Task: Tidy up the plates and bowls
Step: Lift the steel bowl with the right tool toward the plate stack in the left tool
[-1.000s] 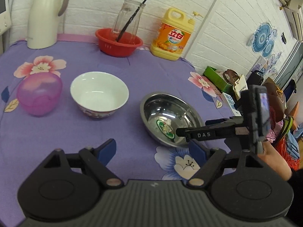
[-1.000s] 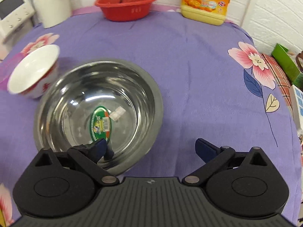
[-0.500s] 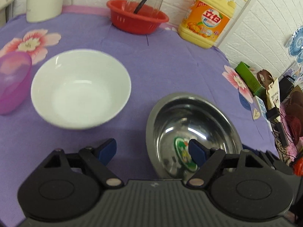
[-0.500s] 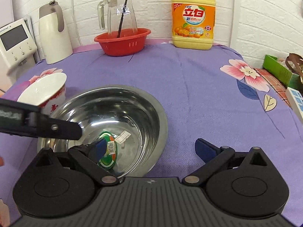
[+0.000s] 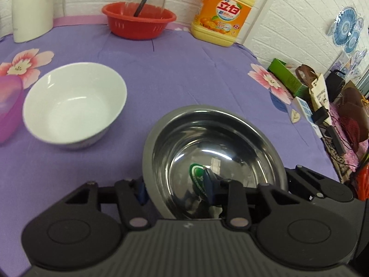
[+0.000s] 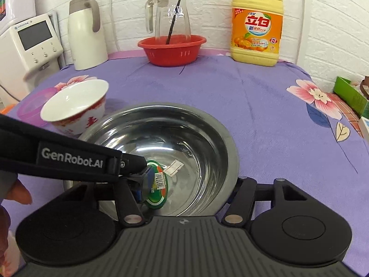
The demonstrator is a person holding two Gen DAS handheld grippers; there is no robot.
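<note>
A steel bowl (image 5: pixel 214 152) with a green sticker inside sits on the purple cloth close in front of both grippers; it also shows in the right wrist view (image 6: pixel 161 147). My left gripper (image 5: pixel 175 187) is open and straddles its near left rim, one finger outside, one inside. My right gripper (image 6: pixel 186 191) is open and straddles its near right rim the same way. A white bowl (image 5: pixel 73 103) stands to the left, also in the right wrist view (image 6: pixel 76 106). The left gripper's arm (image 6: pixel 64 159) crosses the right view.
A purple plastic bowl (image 5: pixel 8 106) sits left of the white bowl. At the back stand a red basket with a glass jug (image 6: pixel 171 48), a yellow detergent bottle (image 6: pixel 257 25) and a white thermos (image 6: pixel 86 32). Clutter lies beyond the table's right edge (image 5: pixel 327 97).
Both grippers have moved in onto the steel bowl's near rim, each with one finger inside. The left gripper has swung right from the white bowl.
</note>
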